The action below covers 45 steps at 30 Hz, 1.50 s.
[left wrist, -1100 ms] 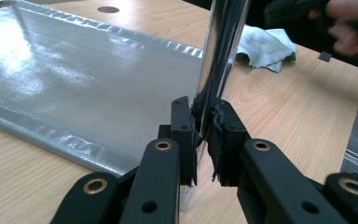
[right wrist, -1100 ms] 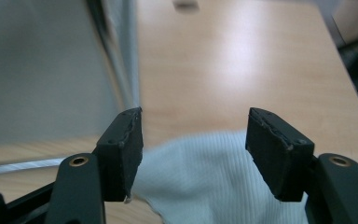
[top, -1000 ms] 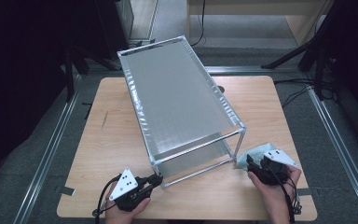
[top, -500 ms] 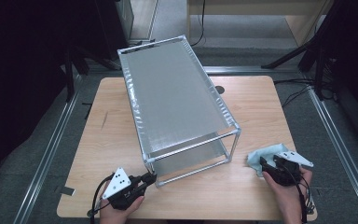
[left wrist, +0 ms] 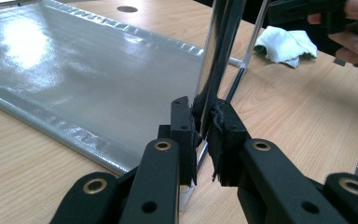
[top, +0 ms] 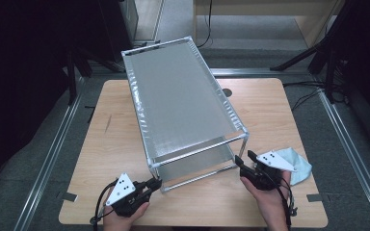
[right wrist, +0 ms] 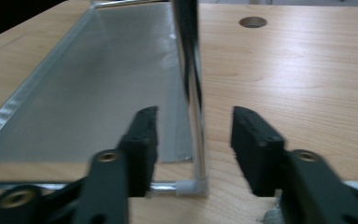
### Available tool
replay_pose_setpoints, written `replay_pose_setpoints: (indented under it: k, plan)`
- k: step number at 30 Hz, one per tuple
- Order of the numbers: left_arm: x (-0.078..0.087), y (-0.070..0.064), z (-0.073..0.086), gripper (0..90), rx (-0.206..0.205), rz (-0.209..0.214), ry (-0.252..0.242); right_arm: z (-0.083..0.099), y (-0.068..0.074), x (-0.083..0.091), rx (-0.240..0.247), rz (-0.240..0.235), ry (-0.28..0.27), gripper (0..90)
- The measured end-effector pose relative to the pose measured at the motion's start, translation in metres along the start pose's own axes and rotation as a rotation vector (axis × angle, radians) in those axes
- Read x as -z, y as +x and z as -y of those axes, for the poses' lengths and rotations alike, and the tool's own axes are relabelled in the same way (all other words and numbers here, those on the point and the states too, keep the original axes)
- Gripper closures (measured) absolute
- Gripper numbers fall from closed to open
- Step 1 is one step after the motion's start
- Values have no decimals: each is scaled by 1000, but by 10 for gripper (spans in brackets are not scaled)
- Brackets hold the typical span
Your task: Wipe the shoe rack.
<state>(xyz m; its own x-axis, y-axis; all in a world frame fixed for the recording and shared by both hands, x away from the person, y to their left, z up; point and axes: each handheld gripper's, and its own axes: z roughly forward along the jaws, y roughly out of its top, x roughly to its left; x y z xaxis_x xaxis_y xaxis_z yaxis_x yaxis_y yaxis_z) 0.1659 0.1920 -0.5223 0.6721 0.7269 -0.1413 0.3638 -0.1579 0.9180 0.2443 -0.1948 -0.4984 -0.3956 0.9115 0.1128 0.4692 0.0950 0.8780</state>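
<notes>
While both grippers sit at the near end of the rack [top: 183, 110], the risk looks one-sided. Left gripper [left wrist: 204, 135]: fingers pinching the near-left upright post [left wrist: 216, 60] low down, just above its foot. Right gripper [right wrist: 193, 149]: fingers spread, straddling the near-right post [right wrist: 190, 88] without touching it; white corner joint [right wrist: 191, 187] sits just ahead of them.

Risks, as judged:
- With only one post held, a pull or lift would likely swing the rack about that corner and scrape its far feet over the tabletop [top: 274, 115].
- Polished tube, low grip: the post could slide through the pads, or the frame could rack out of square.
- If the right fingers close off-centre, they may nudge the post instead of seating on it.

Rack: long box frame of shiny tubes, a grey sheet stretched across its top and another across its bottom, seams puckered along the long edges. It stands diagonally on the tabletop, its far end overhanging the tabletop's far edge. Pale crumpled cloth [top: 296, 163] lies right of the rack's near end, beside the right hand [top: 270, 197]. Cable hole [top: 227, 92] just right of the rack, farther back.
</notes>
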Motion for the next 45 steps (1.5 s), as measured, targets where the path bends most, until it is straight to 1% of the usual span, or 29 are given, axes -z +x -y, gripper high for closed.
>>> replay_pose_setpoints:
  k: [2,3,5,7,8,11,12,18,20,21,23,24,25,26,27,28,29,31,33,34,35,36,37,38,39,40,43,44,45]
  plan:
    - [0,-1,0,810,-2,2,1,0,-1,-3,-15,8,-11,715]
    - [0,-1,0,810,-2,2,1,0,-1,-3,-15,8,-11,715]
    - [-1,-2,0,810,-3,6,0,-1,-2,-5,-30,-11,-22,778]
    - [-3,-5,0,810,-4,14,-1,-1,-2,-7,-8,8,-32,792]
    - [-4,-8,0,810,-11,22,2,-2,0,-10,11,42,-39,800]
    - [-8,-13,-1,810,-18,31,2,-3,0,-13,15,71,-45,805]
    - [-10,-17,-1,811,-25,42,4,-4,-2,-18,9,102,-56,806]
    - [-20,-33,-3,811,-50,85,11,-11,-6,-33,11,135,-74,812]
    - [-25,-39,-3,810,-57,102,13,-17,-7,-47,31,144,-78,814]
    - [-25,-39,-3,810,-57,102,13,-17,-7,-47,31,144,-78,814]
    - [-30,-45,-5,810,-65,114,17,-24,-8,-58,27,130,-59,811]
    - [-34,-50,-6,811,-74,125,19,-34,-14,-70,24,77,-15,797]
    - [-34,-50,-6,811,-74,125,19,-34,-14,-70,24,77,-15,797]
    - [-38,-55,-7,810,-79,133,18,-39,-20,-75,-8,13,7,687]
    - [-38,-55,-7,810,-79,133,18,-39,-20,-75,-8,13,7,687]
    - [-41,-56,-7,810,-78,139,18,-40,-21,-75,-13,11,1,625]
    - [-43,-57,-8,809,-81,143,19,-39,-21,-66,-27,31,6,545]
    - [-47,-56,-9,808,-74,154,17,-37,-20,-61,-27,31,4,517]
    - [-51,-54,-10,801,-56,172,16,-27,-16,-42,-20,34,1,461]
    - [-52,-53,-11,797,-49,179,16,-16,-12,-26,-3,32,4,423]
    - [-54,-53,-11,797,-50,180,14,-16,-12,-26,-3,32,4,423]
    - [-57,-52,-13,797,-53,177,14,-8,-8,-16,6,27,5,410]
    - [-58,-52,-14,797,-52,177,15,6,-2,2,20,9,2,393]
    - [-64,-52,-17,798,-55,167,16,14,1,10,28,-3,-1,384]
    - [-64,-52,-17,799,-55,167,16,14,1,10,28,-3,-1,384]
    - [-70,-50,-20,800,-60,150,16,28,5,23,58,-6,-6,340]
    - [-77,-47,-23,799,-53,145,12,35,7,27,88,-3,22,287]
    - [-79,-46,-24,789,-47,148,11,42,8,30,76,-15,32,250]
    - [-81,-44,-26,789,-42,148,7,42,8,30,76,-15,32,250]
